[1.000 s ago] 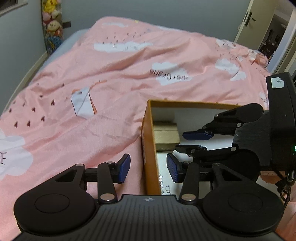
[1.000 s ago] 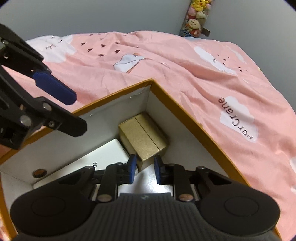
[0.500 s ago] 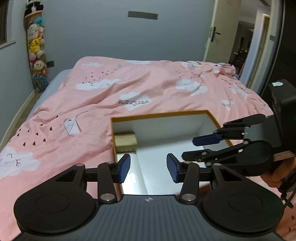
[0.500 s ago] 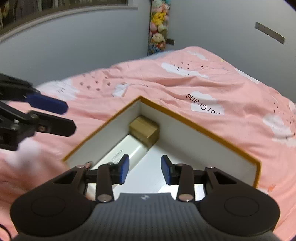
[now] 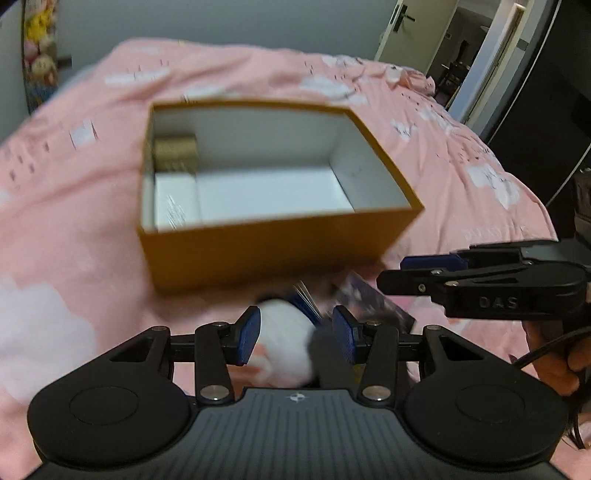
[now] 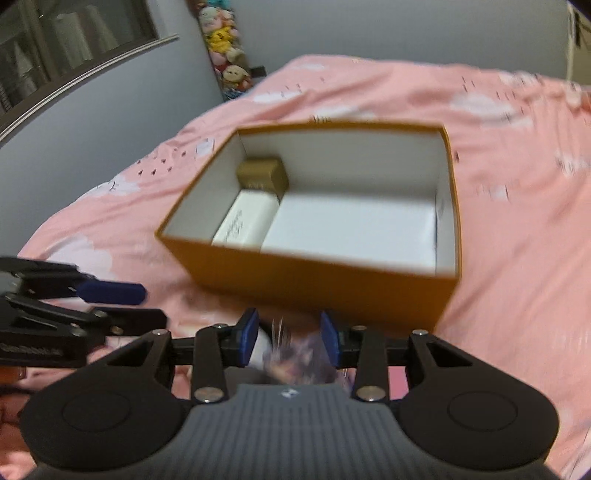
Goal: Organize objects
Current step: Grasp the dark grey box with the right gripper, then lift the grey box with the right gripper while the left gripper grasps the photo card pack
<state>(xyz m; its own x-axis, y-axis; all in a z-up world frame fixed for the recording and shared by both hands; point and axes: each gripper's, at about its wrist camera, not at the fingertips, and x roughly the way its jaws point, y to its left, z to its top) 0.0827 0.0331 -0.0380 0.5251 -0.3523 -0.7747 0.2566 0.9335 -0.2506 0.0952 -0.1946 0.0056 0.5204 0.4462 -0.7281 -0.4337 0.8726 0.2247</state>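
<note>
An orange box (image 5: 266, 251) with a white inside stands on the pink bedspread (image 5: 74, 229). In its far left corner sits a small gold box (image 5: 173, 151) (image 6: 263, 176), with a flat white box (image 5: 173, 206) (image 6: 246, 220) beside it. My left gripper (image 5: 295, 339) (image 6: 153, 304) is open in front of the box's near wall. My right gripper (image 6: 288, 336) (image 5: 395, 275) is open just to its right. Below them on the bed lie a blurred white round thing (image 5: 286, 343) (image 6: 259, 345) and a purple printed packet (image 5: 369, 299) (image 6: 299, 360). Neither gripper holds anything.
The bedspread spreads wide around the box (image 6: 306, 291). A strip of plush toys (image 6: 229, 59) hangs on the far wall. A door (image 5: 410, 26) stands at the far right, past the bed's edge. A hand (image 5: 554, 354) grips the right tool.
Both grippers have drawn back out of the box to its near side, so the whole box shows. The right jaws have widened and rolled level. Loose items in front came into view.
</note>
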